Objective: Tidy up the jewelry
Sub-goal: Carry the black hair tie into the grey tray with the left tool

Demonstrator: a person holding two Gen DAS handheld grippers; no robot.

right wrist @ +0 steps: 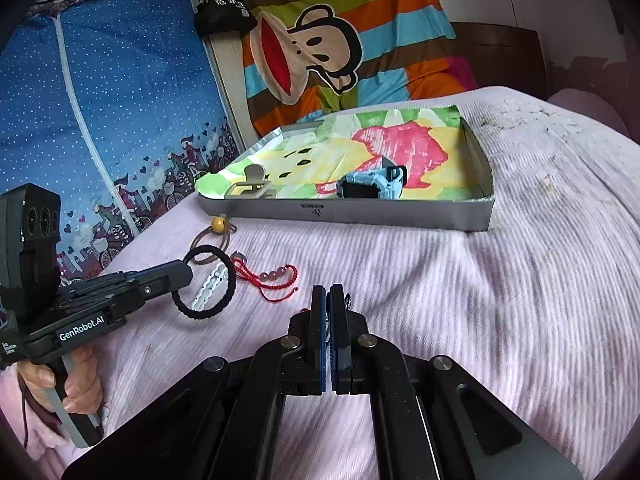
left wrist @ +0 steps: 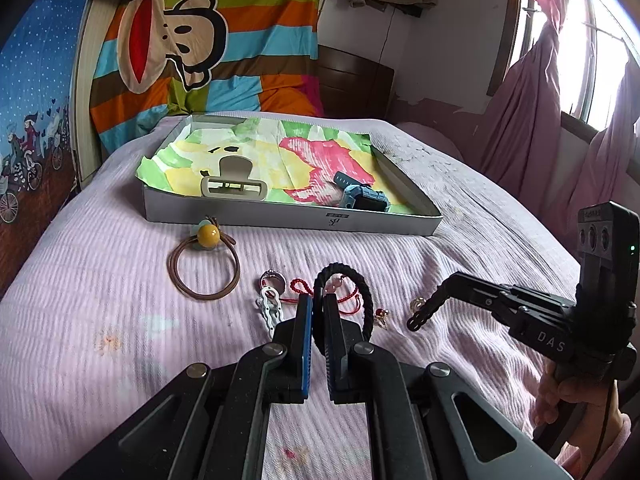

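Note:
My left gripper (left wrist: pixel 319 304) is shut on a black braided bracelet (left wrist: pixel 362 288), which also shows as a loop at its tip in the right wrist view (right wrist: pixel 208 312). My right gripper (right wrist: pixel 330 294) is shut; I cannot tell if anything is in it. It shows in the left wrist view (left wrist: pixel 416 322) next to small gold earrings (left wrist: pixel 418 303). On the pink bedspread lie a brown hair tie with a yellow bead (left wrist: pixel 204 268), a silver ring (left wrist: pixel 273 280), a white clip (left wrist: pixel 271 307) and a red cord bracelet (right wrist: pixel 276 276). The tray (left wrist: pixel 296 220) holds a beige claw clip (left wrist: pixel 234 184) and a blue watch (left wrist: pixel 366 200).
The tray is lined with coloured paper (right wrist: pixel 360 152) and lies at the far side of the bed. A striped monkey blanket (left wrist: pixel 200 48) hangs behind it. Purple curtains (left wrist: pixel 528 120) and a window are at the right.

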